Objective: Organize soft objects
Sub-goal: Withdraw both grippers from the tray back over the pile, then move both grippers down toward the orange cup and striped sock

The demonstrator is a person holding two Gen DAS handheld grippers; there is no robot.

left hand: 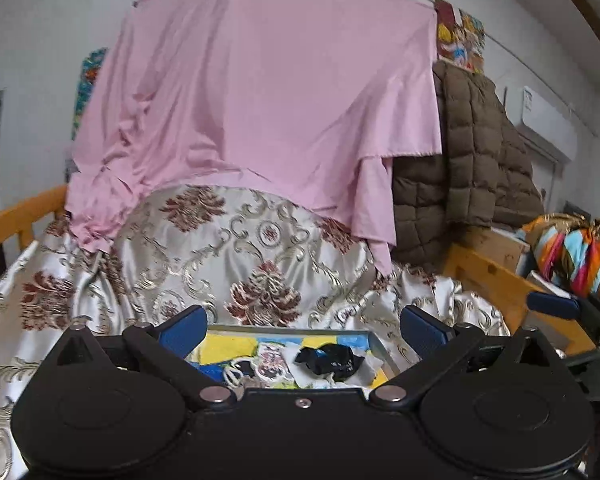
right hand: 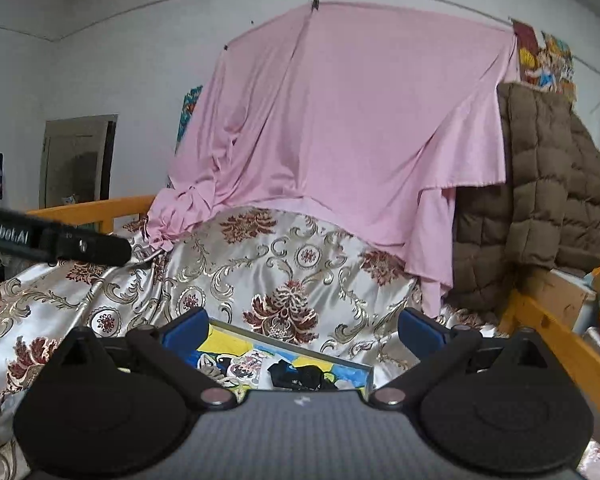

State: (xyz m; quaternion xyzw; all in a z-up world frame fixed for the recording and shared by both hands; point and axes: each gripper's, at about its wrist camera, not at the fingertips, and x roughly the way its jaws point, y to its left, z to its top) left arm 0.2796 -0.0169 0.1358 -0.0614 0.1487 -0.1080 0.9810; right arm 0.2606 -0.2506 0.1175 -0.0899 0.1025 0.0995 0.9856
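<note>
left hand-held gripper (left hand: 304,330): jaws apart, empty | right hand-held gripper (right hand: 304,330): jaws apart, empty | black sock (left hand: 329,361) in tray (left hand: 382,350) on bed, 6 o'clock, probably collected for sorting

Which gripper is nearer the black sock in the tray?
Left, slightly. The left gripper hovers right over the black sock; the right gripper sits a bit further back.
</note>
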